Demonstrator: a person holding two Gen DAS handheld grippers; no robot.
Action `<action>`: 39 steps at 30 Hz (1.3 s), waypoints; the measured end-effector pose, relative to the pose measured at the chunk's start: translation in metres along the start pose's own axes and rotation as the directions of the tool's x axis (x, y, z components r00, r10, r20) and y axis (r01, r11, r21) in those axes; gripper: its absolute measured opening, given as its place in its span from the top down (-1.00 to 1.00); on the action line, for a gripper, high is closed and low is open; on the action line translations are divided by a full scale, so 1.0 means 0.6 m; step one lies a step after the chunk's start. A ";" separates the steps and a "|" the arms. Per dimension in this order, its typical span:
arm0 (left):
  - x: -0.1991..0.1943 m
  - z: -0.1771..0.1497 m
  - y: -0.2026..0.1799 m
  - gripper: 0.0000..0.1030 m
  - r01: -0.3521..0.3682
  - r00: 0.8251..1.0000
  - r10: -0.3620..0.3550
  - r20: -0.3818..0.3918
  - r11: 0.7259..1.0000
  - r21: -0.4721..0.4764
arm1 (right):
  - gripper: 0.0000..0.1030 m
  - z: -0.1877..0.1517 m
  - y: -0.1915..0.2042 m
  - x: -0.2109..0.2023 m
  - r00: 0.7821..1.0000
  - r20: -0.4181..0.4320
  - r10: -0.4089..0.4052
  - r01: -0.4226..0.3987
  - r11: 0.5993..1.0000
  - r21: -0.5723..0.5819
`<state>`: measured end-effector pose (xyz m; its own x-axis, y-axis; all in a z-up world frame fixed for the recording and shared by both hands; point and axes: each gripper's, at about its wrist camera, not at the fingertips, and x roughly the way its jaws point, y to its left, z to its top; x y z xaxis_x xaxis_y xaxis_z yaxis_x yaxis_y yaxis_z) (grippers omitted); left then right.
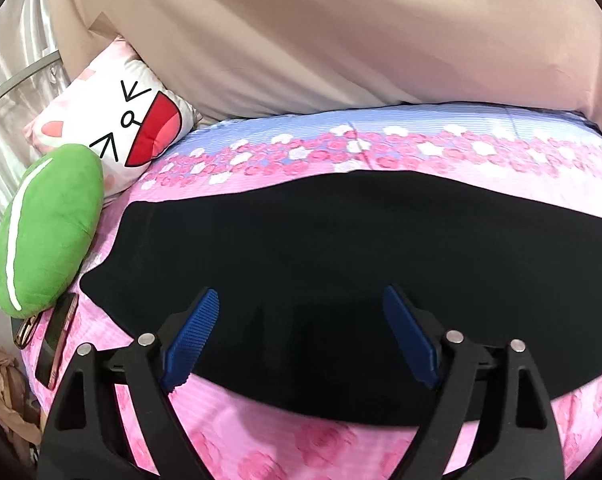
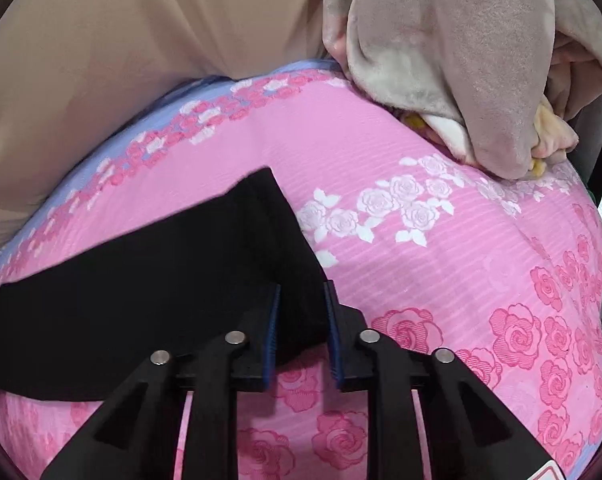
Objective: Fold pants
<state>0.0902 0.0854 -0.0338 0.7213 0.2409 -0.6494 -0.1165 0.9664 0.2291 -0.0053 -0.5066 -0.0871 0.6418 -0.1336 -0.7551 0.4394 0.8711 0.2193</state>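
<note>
Left gripper: blue pads spread wide over the black pants, nothing pinched between them. Right gripper: pads drawn in close on the pants' hem edge, cloth between them; a firm pinch cannot be told. Pants lie flat across the pink rose-print bedsheet; green plush pillow and phone lie at the left end.

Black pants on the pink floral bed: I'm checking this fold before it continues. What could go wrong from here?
1. The right gripper has only a corner of the black pants between its jaws; it may slip.
2. The left gripper is open, so that end could drag unevenly.
3. The phone lies near the bed edge.
</note>
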 end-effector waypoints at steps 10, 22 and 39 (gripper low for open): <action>0.001 -0.015 -0.019 -0.64 0.010 1.000 -0.010 -0.029 1.000 -0.021 | 0.35 -0.034 0.017 -0.070 0.995 0.088 -0.040 0.037 0.999 0.039; 0.004 -0.026 0.029 -0.70 -0.031 0.999 0.029 -0.035 0.998 -0.048 | 0.47 -0.039 0.099 -0.028 1.000 -0.002 -0.016 0.016 0.999 -0.048; 0.121 -0.050 0.255 -0.70 -0.246 0.959 0.210 -0.192 0.952 -0.184 | 0.23 -0.081 0.181 -0.071 0.999 0.023 0.025 -0.023 0.997 -0.069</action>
<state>0.1044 0.2534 -0.0675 0.5355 0.4515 -0.7137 -0.4136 0.8770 0.2445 -0.0157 -0.3833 -0.0613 0.6665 -0.1228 -0.7353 0.3803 0.9043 0.1937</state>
